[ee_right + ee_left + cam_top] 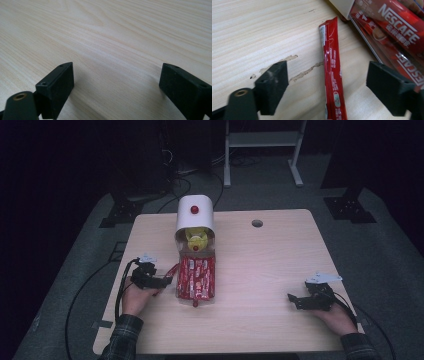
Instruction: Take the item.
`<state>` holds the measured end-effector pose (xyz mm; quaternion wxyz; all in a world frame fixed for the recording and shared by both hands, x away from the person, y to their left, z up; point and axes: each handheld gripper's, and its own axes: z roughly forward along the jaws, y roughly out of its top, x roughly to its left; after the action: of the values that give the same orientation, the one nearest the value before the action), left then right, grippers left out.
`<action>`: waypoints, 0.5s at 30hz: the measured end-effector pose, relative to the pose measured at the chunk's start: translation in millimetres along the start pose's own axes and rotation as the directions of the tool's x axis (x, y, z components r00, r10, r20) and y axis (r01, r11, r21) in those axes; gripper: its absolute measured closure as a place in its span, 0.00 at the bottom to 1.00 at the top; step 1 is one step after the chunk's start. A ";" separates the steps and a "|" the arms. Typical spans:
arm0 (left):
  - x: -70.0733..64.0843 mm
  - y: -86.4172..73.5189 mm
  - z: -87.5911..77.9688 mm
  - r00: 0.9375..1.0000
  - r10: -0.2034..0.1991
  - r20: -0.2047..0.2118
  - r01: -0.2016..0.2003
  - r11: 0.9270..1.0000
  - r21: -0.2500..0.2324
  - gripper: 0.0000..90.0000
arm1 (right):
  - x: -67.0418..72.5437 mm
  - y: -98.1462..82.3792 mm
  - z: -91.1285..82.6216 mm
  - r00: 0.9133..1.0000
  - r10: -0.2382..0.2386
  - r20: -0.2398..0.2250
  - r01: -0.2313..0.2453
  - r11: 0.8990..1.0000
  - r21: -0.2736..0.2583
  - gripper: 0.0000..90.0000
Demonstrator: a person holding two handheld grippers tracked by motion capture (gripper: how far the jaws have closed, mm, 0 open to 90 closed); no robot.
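While both hand-held grippers gape empty, the left [327, 82] straddles a red sachet [332, 72] cut off below.

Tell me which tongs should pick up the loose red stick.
Left. The left tongs are open astride the stick; the right tongs sit open over bare table, far from it.

Looks like a dim lab or recording studio: around the pale wooden table [280, 270] lie grey carpeted floor [385, 250], black stand feet [349, 209] and loose black cables [185, 182].
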<state>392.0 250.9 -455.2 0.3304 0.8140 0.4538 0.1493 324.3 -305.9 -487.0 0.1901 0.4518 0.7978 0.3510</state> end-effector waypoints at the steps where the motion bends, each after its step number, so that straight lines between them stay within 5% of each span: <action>1: -1.6 -0.6 -0.3 1.000 0.002 -0.013 -0.002 1.000 0.001 0.12 | 0.0 0.0 0.0 1.000 0.000 0.000 0.000 1.000 0.000 0.13; 7: -3.2 -4.3 -2.3 1.000 0.013 -0.027 -0.013 1.000 -0.004 0.00 | 0.0 0.0 0.0 1.000 0.000 0.000 0.000 1.000 0.000 0.13; 15: -9.6 -12.3 -14.2 1.000 0.025 -0.015 -0.025 1.000 -0.005 0.00 | -0.1 0.0 0.0 1.000 -0.001 0.000 0.001 1.000 0.000 0.13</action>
<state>371.2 253.1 -452.5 0.3271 0.8176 0.4458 0.1606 324.3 -306.0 -487.0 0.1902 0.4516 0.7979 0.3510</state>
